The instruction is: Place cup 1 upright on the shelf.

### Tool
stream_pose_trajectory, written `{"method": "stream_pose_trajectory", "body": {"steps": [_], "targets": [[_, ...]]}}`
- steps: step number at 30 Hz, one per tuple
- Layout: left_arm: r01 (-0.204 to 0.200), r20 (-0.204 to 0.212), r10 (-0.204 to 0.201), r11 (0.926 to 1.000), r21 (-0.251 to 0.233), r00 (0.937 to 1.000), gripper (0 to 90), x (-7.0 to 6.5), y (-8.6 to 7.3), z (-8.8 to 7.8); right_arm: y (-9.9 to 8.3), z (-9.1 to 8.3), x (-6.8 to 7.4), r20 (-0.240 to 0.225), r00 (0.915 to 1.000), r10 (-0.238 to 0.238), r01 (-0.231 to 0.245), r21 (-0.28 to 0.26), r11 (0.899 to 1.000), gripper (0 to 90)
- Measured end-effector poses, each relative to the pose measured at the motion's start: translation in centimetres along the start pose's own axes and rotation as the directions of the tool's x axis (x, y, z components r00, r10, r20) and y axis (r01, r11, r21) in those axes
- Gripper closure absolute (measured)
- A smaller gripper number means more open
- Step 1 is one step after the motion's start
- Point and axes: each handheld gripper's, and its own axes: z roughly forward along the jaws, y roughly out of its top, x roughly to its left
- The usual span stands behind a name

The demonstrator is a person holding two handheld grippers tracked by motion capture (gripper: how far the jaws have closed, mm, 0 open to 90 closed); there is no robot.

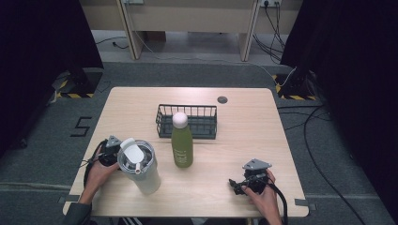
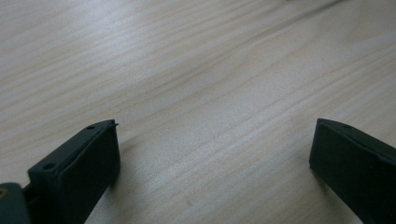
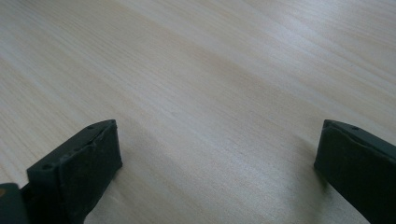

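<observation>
My work surface is one light wooden bench (image 1: 141, 101), rectangular with rounded corners and one small dark round fitting (image 1: 222, 99) near its far edge. It carries three items. The largest is one tumbler (image 1: 139, 166), pale grey-white, tapering toward its base, with a clear lid and a white flip tab on top; it stands upright near the front left of the bench, just beside my left gripper. Next is one black wire basket (image 1: 187, 121), rectangular and low-walled, placed at the centre toward the far side. Next is one bottle (image 1: 181, 139), olive green with a rounded white cap and faint pale lettering on its body; it stands upright immediately in front of the basket and to the right of the tumbler, apart from it. I hold two grippers. My left gripper (image 1: 110, 151) sits at the left front, close against the tumbler; in the left gripper view (image 2: 212, 154) its jaws stand wide apart over bare wood with nothing between them. My right gripper (image 1: 247, 180) rests at the right front, well apart from the bottle; in the right gripper view (image 3: 217, 154) its jaws are likewise spread wide and empty.
</observation>
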Motion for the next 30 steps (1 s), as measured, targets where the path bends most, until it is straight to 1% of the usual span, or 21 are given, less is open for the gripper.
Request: {"method": "stream_pose_trajectory", "body": {"steps": [3, 4, 5, 6, 7, 9, 10, 12, 14, 15, 16, 17, 24, 27, 30], "targets": [[0.000, -0.001, 0.000, 1.0000, 0.000, 1.0000, 1.1, 0.0, 0.0, 0.0, 0.0, -0.1, 0.1, -0.005, 1.0000, 0.001, -0.001, -0.005, 1.000, 3.3], [0.000, -0.001, 0.000, 1.0000, 0.000, 1.0000, 1.0, 0.0, 0.0, 0.0, 0.0, -0.3, 0.1, -0.014, 0.9999, -0.007, 0.007, -0.020, 1.000, 14.6], [0.001, -0.001, -0.001, 1.0000, 0.000, 1.0000, 1.0, 0.0, 0.0, 0.0, 0.0, -0.3, 0.1, -0.014, 0.9999, -0.007, 0.007, -0.020, 1.000, 14.6], [0.002, -0.003, -0.002, 1.0000, 0.001, 1.0000, 0.6, 0.0, 0.0, 0.0, 0.1, -0.5, 0.1, -0.039, 0.9992, -0.007, 0.005, -0.039, 0.999, 20.6], [0.002, -0.003, -0.002, 1.0000, 0.001, 1.0000, 0.6, 0.0, 0.0, 0.0, 0.2, -0.6, 0.1, -0.037, 0.9993, -0.005, 0.003, -0.048, 0.999, 17.3], [0.002, -0.003, -0.002, 1.0000, 0.001, 1.0000, 0.6, 0.0, 0.0, 0.0, 0.2, -0.6, 0.2, -0.028, 0.9996, -0.002, 0.001, -0.052, 0.999, 15.8], [0.002, -0.002, -0.002, 1.0000, 0.001, 1.0000, 0.5, 0.0, 0.0, 0.0, 0.5, -0.9, 0.2, -0.014, 0.9998, -0.010, 0.009, -0.073, 0.997, 19.1], [0.002, -0.002, -0.002, 1.0000, 0.001, 1.0000, 0.6, 0.0, 0.0, 0.0, 0.7, -1.2, 0.4, -0.019, 0.9998, 0.001, -0.003, -0.107, 0.994, 22.1], [0.002, -0.002, -0.002, 1.0000, 0.001, 1.0000, 0.5, 0.0, 0.0, 0.0, 1.1, -1.3, 0.6, -0.021, 0.9998, -0.004, 0.001, -0.135, 0.991, 22.1], [0.002, -0.002, -0.002, 1.0000, 0.001, 1.0000, 0.5, 0.0, 0.0, 0.0, 1.1, -1.3, 0.6, -0.021, 0.9998, -0.004, 0.001, -0.135, 0.991, 22.1], [0.002, -0.002, -0.002, 1.0000, 0.001, 1.0000, 0.6, 0.0, 0.0, 0.0, 1.5, -1.3, 0.9, -0.021, 0.9997, -0.007, 0.004, -0.150, 0.989, 21.6], [0.002, -0.002, -0.002, 1.0000, 0.001, 1.0000, 0.6, 0.0, 0.0, 0.0, 1.6, -1.2, 0.9, -0.017, 0.9996, -0.021, 0.018, -0.153, 0.988, 21.4], [-0.003, -0.003, 0.003, 1.0000, -0.001, 1.0000, 0.8, 0.0, 0.0, 0.0, 1.9, -0.7, 0.8, -0.006, 0.9999, -0.016, 0.015, -0.138, 0.990, 20.7], [-0.007, 0.007, 0.007, 0.9999, -0.008, 0.9999, 3.9, 0.0, 0.0, -0.1, 1.9, -0.5, 0.9, -0.003, 0.9998, -0.019, 0.018, -0.138, 0.990, 20.7], [-0.008, 0.017, 0.009, 0.9997, -0.022, 0.9998, 8.0, 0.0, -0.1, -0.2, 1.9, -0.3, 0.9, 0.004, 0.9997, -0.022, 0.023, -0.117, 0.993, 20.9]]}}
